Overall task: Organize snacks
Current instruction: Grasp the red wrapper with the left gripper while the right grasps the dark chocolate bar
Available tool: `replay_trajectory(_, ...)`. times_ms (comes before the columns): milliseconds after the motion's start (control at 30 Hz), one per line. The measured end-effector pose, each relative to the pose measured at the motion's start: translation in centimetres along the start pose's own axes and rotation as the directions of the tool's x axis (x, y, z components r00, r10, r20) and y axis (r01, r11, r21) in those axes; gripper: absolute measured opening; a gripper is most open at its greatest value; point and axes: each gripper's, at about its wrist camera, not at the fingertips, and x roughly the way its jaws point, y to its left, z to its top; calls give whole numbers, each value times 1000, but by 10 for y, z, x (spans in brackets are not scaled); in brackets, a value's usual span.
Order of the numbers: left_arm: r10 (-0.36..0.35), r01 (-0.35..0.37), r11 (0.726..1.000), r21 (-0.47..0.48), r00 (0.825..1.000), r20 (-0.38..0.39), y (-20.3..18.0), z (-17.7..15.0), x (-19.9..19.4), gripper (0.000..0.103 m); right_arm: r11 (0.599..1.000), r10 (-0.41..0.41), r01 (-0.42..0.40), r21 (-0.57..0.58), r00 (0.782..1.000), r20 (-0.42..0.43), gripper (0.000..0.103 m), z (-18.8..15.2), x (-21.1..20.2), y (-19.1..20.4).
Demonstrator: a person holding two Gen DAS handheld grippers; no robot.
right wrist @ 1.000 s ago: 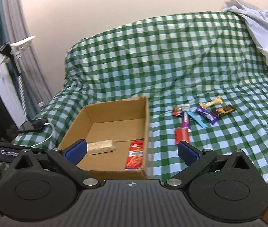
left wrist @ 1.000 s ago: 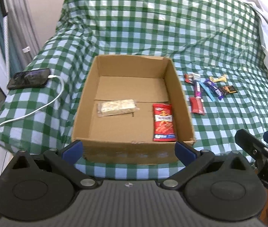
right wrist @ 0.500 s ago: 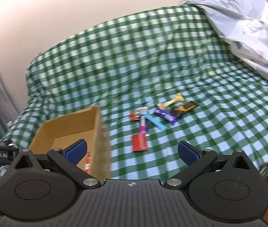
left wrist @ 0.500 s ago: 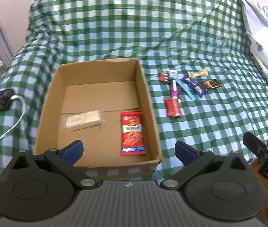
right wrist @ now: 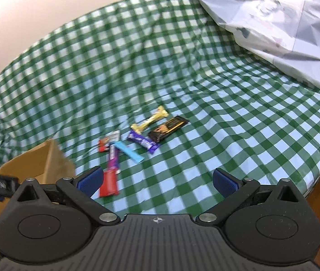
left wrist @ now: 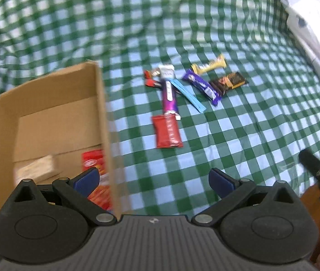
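Gingham cloth (left wrist: 239, 135), green and white, soft and creased, is covering the whole surface I am working over. At nine o'clock in my left view the box (left wrist: 102, 122) is sitting open, plain stiff cardboard, already holding two snacks: a pale wrapped bar (left wrist: 35, 168) and a red packet (left wrist: 94, 161). So I am judging the job barely started. Left to move is the cluster (left wrist: 182, 90) at twelve o'clock: a flat red pouch (left wrist: 167, 131), a long purple stick (left wrist: 169, 94), a thin blue strip (left wrist: 188, 94), a purple bar (left wrist: 201, 87), a dark glossy bar (left wrist: 227, 82), a yellow twist-ended bar (left wrist: 209, 66) and small red pieces (left wrist: 152, 79). I am holding my left tongs (left wrist: 153, 178) and right tongs (right wrist: 157, 179) wide apart, both empty, short of the cluster.
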Motion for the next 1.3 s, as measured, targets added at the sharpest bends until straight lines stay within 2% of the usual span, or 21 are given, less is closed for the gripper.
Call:
replay_trajectory(133, 3, -1, 999, 33, 999, -43, -21, 25, 55, 103, 1000, -23, 23, 0, 1000, -11, 102, 24, 46, -12)
replay_trajectory(300, 17, -10, 998, 60, 994, -104, -36, 48, 127, 103, 998, -60, 61, 21, 997, -48, 102, 53, 125, -25)
replay_trajectory(567, 34, -32, 999, 13, 983, -179, -22, 62, 204, 103, 990, -83, 98, 99, 986, -145, 102, 71, 257, -29)
replay_trajectory(633, 30, -32, 999, -8, 981, -192, -13, 63, 213, 103, 989, -77, 94, 110, 985, -152, 102, 76, 283, -24)
replay_trajectory(700, -13, 12, 1000, -9, 979, -201, -7, 61, 220, 103, 987, -88, 107, 116, 984, -156, 102, 81, 307, -16)
replay_trajectory(767, -24, 22, 1000, -13, 983, -182, -5, 58, 222, 103, 988, -90, 111, 108, 979, -180, 102, 84, 332, -9)
replay_trajectory(833, -29, 26, 1000, -18, 984, -176, -4, 57, 223, 103, 991, -120, 132, 34, 964, -237, 103, 79, 360, 0)
replay_trajectory(900, -41, 37, 999, -26, 983, -180, -2, 58, 224, 103, 981, -177, 157, -114, 964, -196, 103, 71, 364, 15)
replay_trajectory(967, -40, 36, 999, -26, 983, -179, -3, 57, 223, 103, 967, -201, 163, -196, 961, -192, 103, 64, 366, 22)
replay_trajectory(1133, -38, 32, 999, -36, 982, -184, 2, 55, 220, 103, 967, -203, 167, -191, 962, -185, 103, 59, 360, 18)
replay_trajectory(1167, -28, 19, 999, -49, 983, -179, 3, 56, 217, 97, 966, -210, 173, -191, 959, -189, 99, 59, 359, 19)
replay_trajectory(1200, -26, 16, 998, -65, 987, -160, 4, 58, 213, 79, 959, -235, 199, -200, 955, -179, 93, 59, 357, 20)
replay_trajectory(1233, -31, 22, 997, -75, 990, -134, 4, 58, 206, 50, 952, -253, 216, -215, 953, -166, 72, 58, 347, 19)
replay_trajectory(1267, -36, 28, 997, -71, 993, -116, 4, 59, 200, 47, 952, -244, 206, -227, 958, -153, 52, 59, 342, 20)
replay_trajectory(1300, -44, 36, 997, -68, 992, -117, 5, 60, 197, 46, 953, -235, 195, -232, 959, -158, 48, 59, 338, 18)
